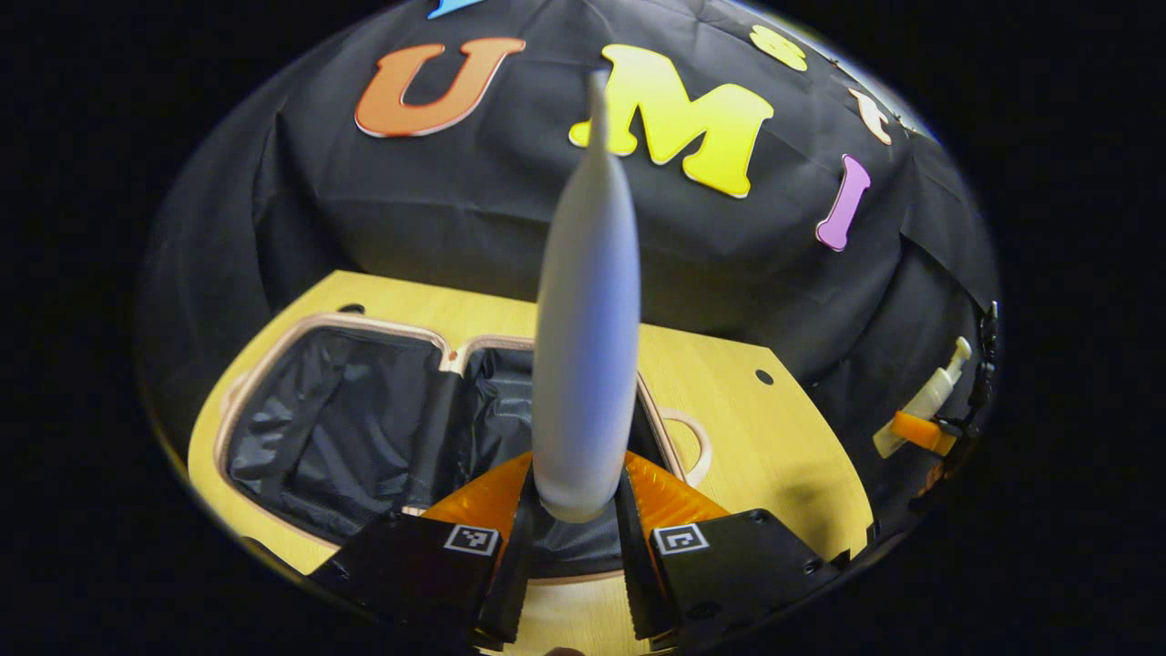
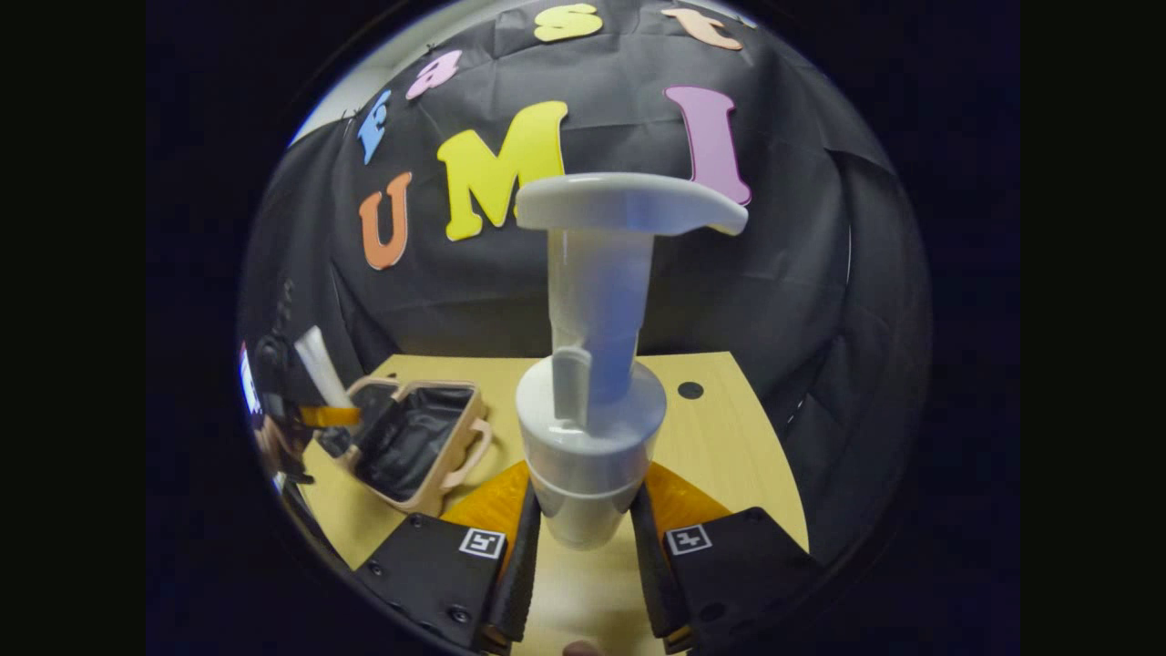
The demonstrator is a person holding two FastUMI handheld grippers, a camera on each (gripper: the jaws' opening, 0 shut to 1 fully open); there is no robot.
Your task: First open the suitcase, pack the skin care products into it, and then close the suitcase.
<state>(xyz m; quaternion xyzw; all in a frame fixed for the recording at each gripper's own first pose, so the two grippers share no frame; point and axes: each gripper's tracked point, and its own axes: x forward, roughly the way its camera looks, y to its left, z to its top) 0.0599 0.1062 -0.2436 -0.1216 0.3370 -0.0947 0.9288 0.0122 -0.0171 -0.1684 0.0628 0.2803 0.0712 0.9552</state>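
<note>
Suitcase (image 1: 364,428) lies open on the bench (image 1: 756,428), its near rim hidden behind the left gripper (image 1: 576,538), whose jaws clamp a white tube (image 1: 585,364). The right gripper (image 2: 583,547) jaws clamp a pump bottle (image 2: 592,428), base hidden.

I see a pale grey-white tube (image 1: 586,346) above the suitcase (image 1: 273,364), whose shell is peach-pink with a crinkled black lining. The pump bottle (image 2: 597,364) looks white with a translucent neck. The tabletop (image 1: 774,437) beneath the suitcase is light yellow wood grain.
</note>
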